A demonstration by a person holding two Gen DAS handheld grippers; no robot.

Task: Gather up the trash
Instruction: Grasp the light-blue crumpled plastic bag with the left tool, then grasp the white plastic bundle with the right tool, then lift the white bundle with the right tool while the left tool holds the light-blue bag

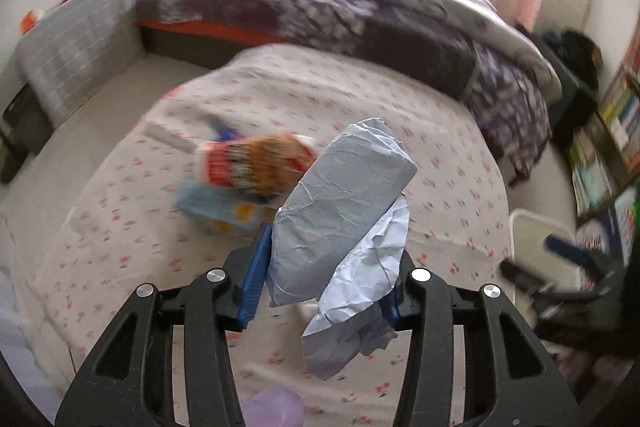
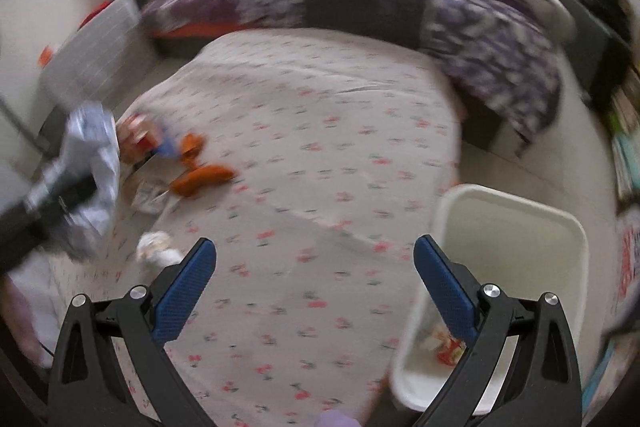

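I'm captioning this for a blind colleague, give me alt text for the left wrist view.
The left tongs grip a crumpled pale blue paper above a bed sheet with a small floral print. Behind it on the sheet lie an orange snack wrapper and a light blue carton; a rumpled purple duvet lies beyond.

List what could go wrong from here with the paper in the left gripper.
1. The crumpled paper is large and hangs loosely below the left gripper; a loose fold might slip or snag on the way.
2. The white bin sits beside the bed near the open right gripper, so the arms may cross.
3. Wrappers remain on the bedsheet.
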